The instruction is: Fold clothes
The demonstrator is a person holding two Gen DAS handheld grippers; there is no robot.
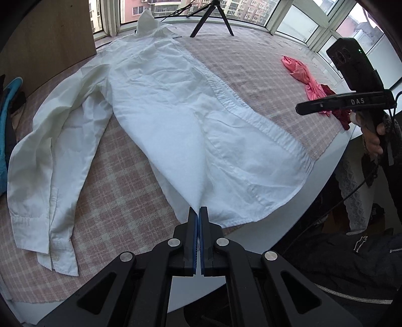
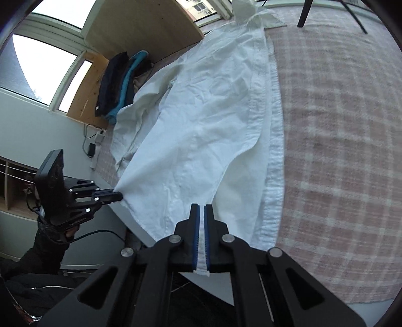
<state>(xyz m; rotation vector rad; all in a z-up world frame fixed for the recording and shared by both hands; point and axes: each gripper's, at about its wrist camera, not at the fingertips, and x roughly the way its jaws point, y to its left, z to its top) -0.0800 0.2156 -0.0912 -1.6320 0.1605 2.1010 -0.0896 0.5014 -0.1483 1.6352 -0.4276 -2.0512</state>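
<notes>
A white long-sleeved shirt (image 1: 160, 105) lies spread on the pink checked tablecloth (image 1: 120, 191), collar at the far end and one sleeve stretched out to the left. My left gripper (image 1: 200, 209) is shut on the near hem, which rises in a ridge to its tips. The right wrist view shows that gripper (image 2: 120, 195) from the side, pinching the hem corner. My right gripper (image 2: 201, 207) is shut on the shirt (image 2: 213, 120), with a white strip of its hem pressed between the blue pads. In the left wrist view the right gripper (image 1: 299, 108) hovers at the right, a hand on its grip.
A pink and a dark red garment (image 1: 305, 75) lie crumpled at the far right. A black tripod (image 1: 212, 17) stands by the windows. Dark and teal clothes (image 2: 120, 83) are stacked against a wooden panel. The white table edge (image 1: 253, 234) curves close by, with cables and a person's dark jacket below.
</notes>
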